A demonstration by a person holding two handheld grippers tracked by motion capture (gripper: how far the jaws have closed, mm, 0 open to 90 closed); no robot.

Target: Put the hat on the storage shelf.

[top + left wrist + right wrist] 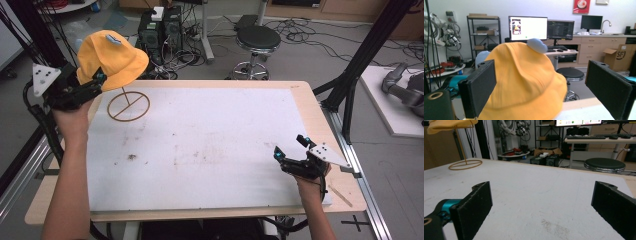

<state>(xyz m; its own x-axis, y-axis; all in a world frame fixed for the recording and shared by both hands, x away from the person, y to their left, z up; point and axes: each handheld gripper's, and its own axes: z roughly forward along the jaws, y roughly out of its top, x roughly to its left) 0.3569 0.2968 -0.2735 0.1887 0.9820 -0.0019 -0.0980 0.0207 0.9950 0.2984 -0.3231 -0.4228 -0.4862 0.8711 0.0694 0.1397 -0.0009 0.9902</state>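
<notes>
I hold the left gripper [90, 82] raised at the far left corner of the tabletop [210, 150], its fingers [480, 87] spread wide on either side of the yellow hat [111, 57]; I cannot tell whether they touch the fabric. The hat sits on top of a thin wooden stand [128, 105], whose ring base rests on the white surface near the far left edge. A small blue patch [537, 45] sits on the crown.

My right gripper [291, 151] rests low near the front right corner, fingers [472, 208] spread apart with nothing between them, well apart from the hat. Between the two grippers the white surface lies open, marked by a few faint brown stains [132, 157].

Beyond the far edge stand a black stool [257, 39], computer cases [160, 30] and loose cables on the floor.
</notes>
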